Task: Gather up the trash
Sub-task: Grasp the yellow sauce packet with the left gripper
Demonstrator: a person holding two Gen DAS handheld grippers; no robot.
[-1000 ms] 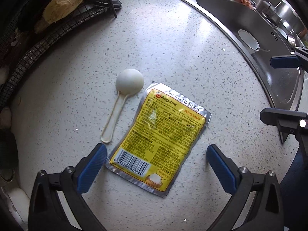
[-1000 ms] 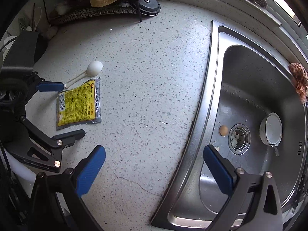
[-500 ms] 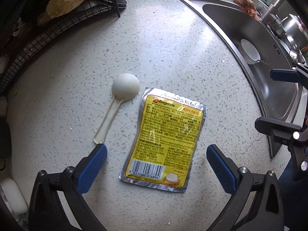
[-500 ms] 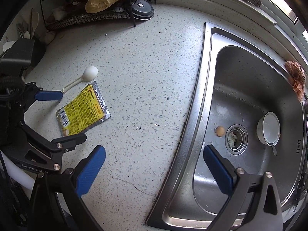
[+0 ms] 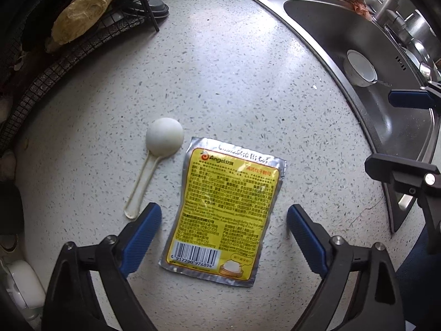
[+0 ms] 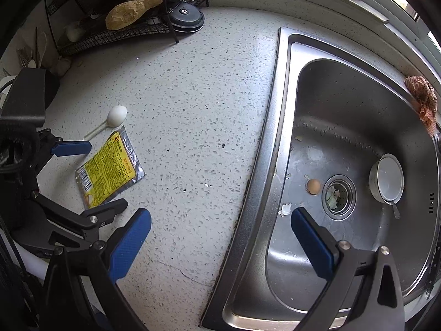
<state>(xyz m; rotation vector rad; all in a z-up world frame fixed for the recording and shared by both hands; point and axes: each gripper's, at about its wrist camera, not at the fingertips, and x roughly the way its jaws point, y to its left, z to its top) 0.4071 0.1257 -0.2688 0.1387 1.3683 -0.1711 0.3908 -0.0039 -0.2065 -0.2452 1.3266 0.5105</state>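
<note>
Countertop (image 5: 220, 69): pale speckled stone, filling most of both views, with a thin crack near its front edge by the sink.
Sink (image 6: 339, 104): stainless steel basin set into the counter on the right; its floor is wet and littered.
Wire rack (image 6: 115, 35): black mesh shelf at the back left corner, carrying a lumpy tan root.
Left gripper (image 5: 223, 227): jaws spread wide, holding nothing, blue pads hanging on either side of the packet's lower half; whether they touch the counter cannot be told.
Right gripper (image 6: 220, 230): jaws spread wide and empty, one blue pad over the counter, the other over the sink basin, straddling the sink's rim.
Yellow packet (image 5: 224, 211): flat foil sachet with silver edges, barcode end toward the left gripper, lying on the counter well apart from the sink.
Bowl (image 6: 387, 178): small white bowl in the sink just right of the drain, a spoon under it.
Plastic scoop (image 5: 157, 154): white, round head down, just left of the packet, not touching it.
Eggshell (image 6: 313, 186): brown, just left of the drain; a white shell scrap lies nearby.
</note>
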